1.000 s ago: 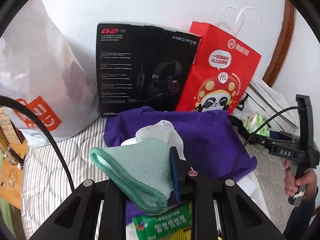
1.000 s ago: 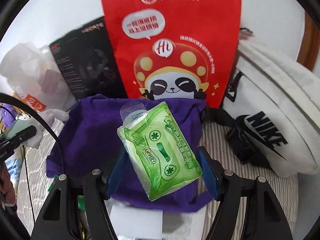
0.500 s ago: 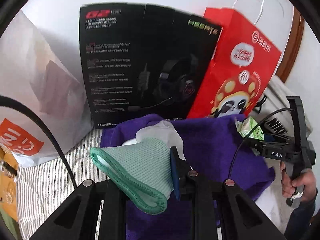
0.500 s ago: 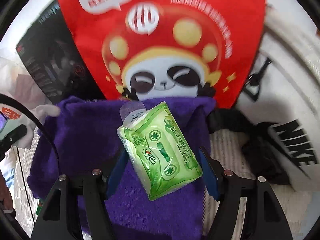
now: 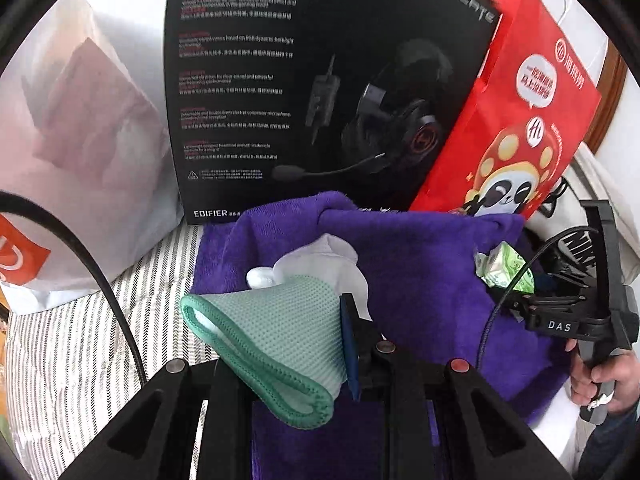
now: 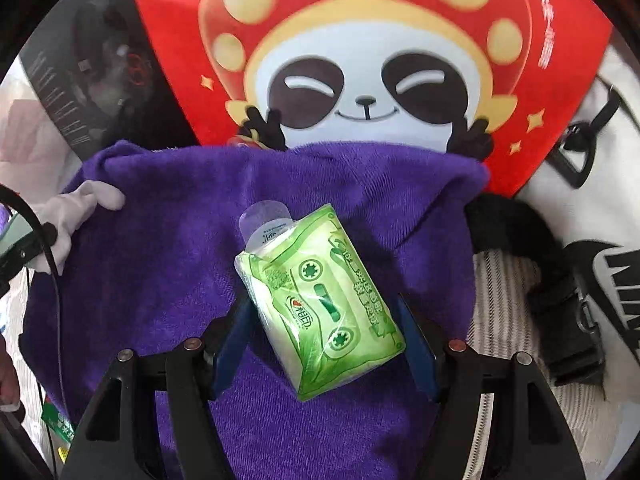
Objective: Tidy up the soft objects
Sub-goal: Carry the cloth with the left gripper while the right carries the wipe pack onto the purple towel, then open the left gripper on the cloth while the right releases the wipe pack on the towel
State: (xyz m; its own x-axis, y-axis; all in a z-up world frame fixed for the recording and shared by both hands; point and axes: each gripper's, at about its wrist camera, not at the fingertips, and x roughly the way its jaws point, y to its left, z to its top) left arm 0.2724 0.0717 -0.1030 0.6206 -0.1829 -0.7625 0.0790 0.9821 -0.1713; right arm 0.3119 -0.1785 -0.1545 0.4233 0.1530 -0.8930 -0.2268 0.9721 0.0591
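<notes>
You've got a soft thing in each hand right now, so here's how I'd expect them to behave. The green tissue pack (image 6: 318, 312) sits crosswise between the jaws of the right gripper (image 6: 324, 328), which are closed on its two sides; it looks light and squishy under a slick plastic wrap, so I'd guess it can twist or slide out if you squeeze only a corner. Holding it across the middle like you do seems the safe spot. The left gripper (image 5: 320, 344) has its jaws nearly together, pinching the mint mesh cloth (image 5: 272, 340) with a white glove (image 5: 324, 264) bunched behind it. Both are limp and weigh next to nothing, so they'll just droop from wherever you pinch them, and the free ends hang loose. Both loads hover over the purple towel (image 6: 160, 248), which is spread out, thick and fluffy, so a drop there should land quietly and stay put. Under the towel is a bed with a striped sheet (image 5: 72, 344), not a hard surface. Behind it stand a black headset box (image 5: 304, 88) and a red panda bag (image 6: 360, 40), leaning against a white wall. A white sports bag (image 6: 600, 220) crowds the right side, a white plastic bag (image 5: 80, 152) the left.
</notes>
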